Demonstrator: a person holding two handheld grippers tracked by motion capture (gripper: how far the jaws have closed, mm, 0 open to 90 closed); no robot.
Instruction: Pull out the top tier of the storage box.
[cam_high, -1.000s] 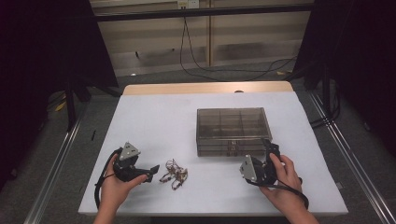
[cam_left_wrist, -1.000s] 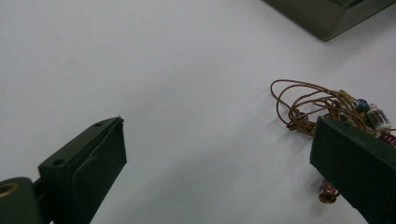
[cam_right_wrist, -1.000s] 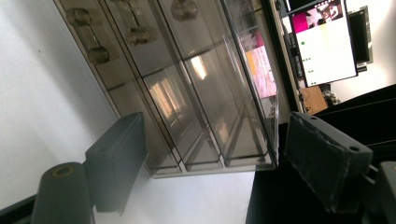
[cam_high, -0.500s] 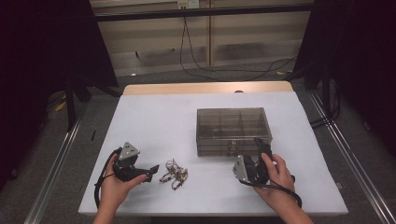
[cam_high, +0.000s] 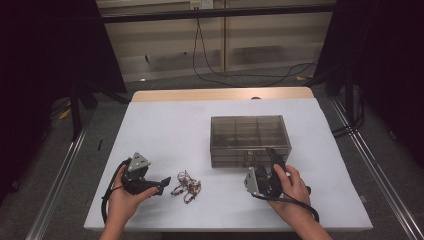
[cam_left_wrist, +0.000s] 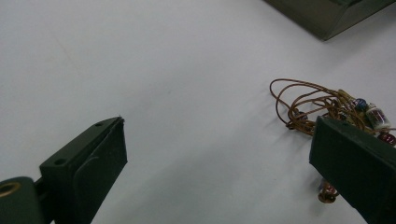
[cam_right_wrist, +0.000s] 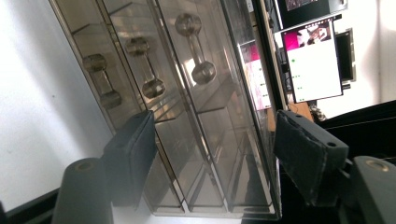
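— So, was there any writing you could read?

— No. A screen (cam_right_wrist: 314, 60) glowed far behind the drawer box (cam_high: 250, 140), with pink and white on it, but its words were too small and blurry. The box itself had no label that I could see.

— What was hard to make out?

— The tangle of beaded wire (cam_high: 186, 184) was tiny from above. In the left gripper view, one jaw covered part of it, and a small round bit peeked out under that jaw.

— Where were the grippers?

— The left gripper (cam_high: 162, 184) lay low on the white worktop (cam_high: 170, 125), jaws spread wide, holding nothing. The tangle sat just beside it, at its tip. The right gripper (cam_right_wrist: 215, 149) was right up at the front of the drawer box, where three knob handles (cam_right_wrist: 195, 46) showed. Its jaws had just been closing, but they stood apart and pinched nothing; the drawer fronts were between them.
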